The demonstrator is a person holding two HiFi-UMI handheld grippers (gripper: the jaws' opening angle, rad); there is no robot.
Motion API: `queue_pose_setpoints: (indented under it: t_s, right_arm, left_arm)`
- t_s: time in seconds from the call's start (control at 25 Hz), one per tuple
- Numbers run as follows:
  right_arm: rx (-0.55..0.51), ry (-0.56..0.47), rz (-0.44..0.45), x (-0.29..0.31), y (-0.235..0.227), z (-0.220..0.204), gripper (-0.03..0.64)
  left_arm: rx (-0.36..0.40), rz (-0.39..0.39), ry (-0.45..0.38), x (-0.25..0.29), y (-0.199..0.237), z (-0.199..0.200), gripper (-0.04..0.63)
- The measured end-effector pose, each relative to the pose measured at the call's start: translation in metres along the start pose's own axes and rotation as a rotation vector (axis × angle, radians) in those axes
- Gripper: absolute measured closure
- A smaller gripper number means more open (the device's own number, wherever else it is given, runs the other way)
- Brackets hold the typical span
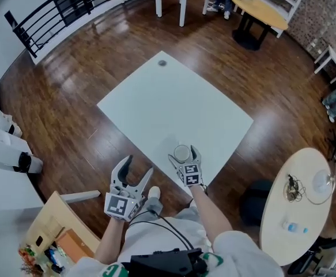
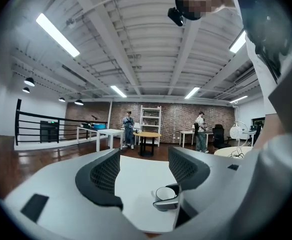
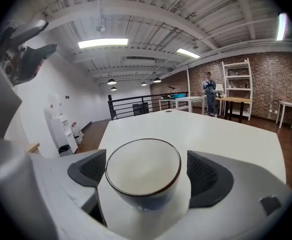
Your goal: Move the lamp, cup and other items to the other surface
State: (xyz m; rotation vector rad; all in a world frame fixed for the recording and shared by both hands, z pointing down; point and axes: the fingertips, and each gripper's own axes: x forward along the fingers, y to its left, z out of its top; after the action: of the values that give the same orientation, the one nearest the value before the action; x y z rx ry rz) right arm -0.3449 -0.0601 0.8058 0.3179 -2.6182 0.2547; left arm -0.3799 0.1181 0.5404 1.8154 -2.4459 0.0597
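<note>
While the cup (image 3: 143,176) stands on the white table (image 1: 173,97) near its closest corner, right gripper (image 1: 184,154) jaws spread either side, not pinching. Left gripper (image 1: 138,167) jaws spread, empty.

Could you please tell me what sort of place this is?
Probably an open loft-style office or workshop: brick wall, ceiling strip lights, black railing, white table on wood floor.

A round wooden table (image 1: 261,10) stands near a white shelf (image 2: 151,118).
</note>
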Motion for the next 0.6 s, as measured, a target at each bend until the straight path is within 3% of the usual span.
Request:
queue_pose_setpoints:
  t_s: [0.24,0.32,0.44,0.6]
  right_arm:
    - [-0.002,0.003,-0.010,0.011,0.005,0.001,0.129]
    - [-0.018,0.012,0.015,0.013,0.009,0.001,0.184]
    - [-0.001,0.007,0.021,0.011,0.007,0.001,0.186]
    - [0.028,-0.054,0.024,-0.008,0.005,0.020,0.186]
  left_arm:
    - [0.000,0.024,0.013,-0.013,0.013,-0.005,0.295]
    - [0.001,0.021,0.012,-0.013,0.013,-0.005,0.295]
    - [-0.019,0.007,0.015,-0.011,0.009,0.001,0.295]
    - [0.010,-0.024,0.003,-0.005,0.002,0.000,0.295]
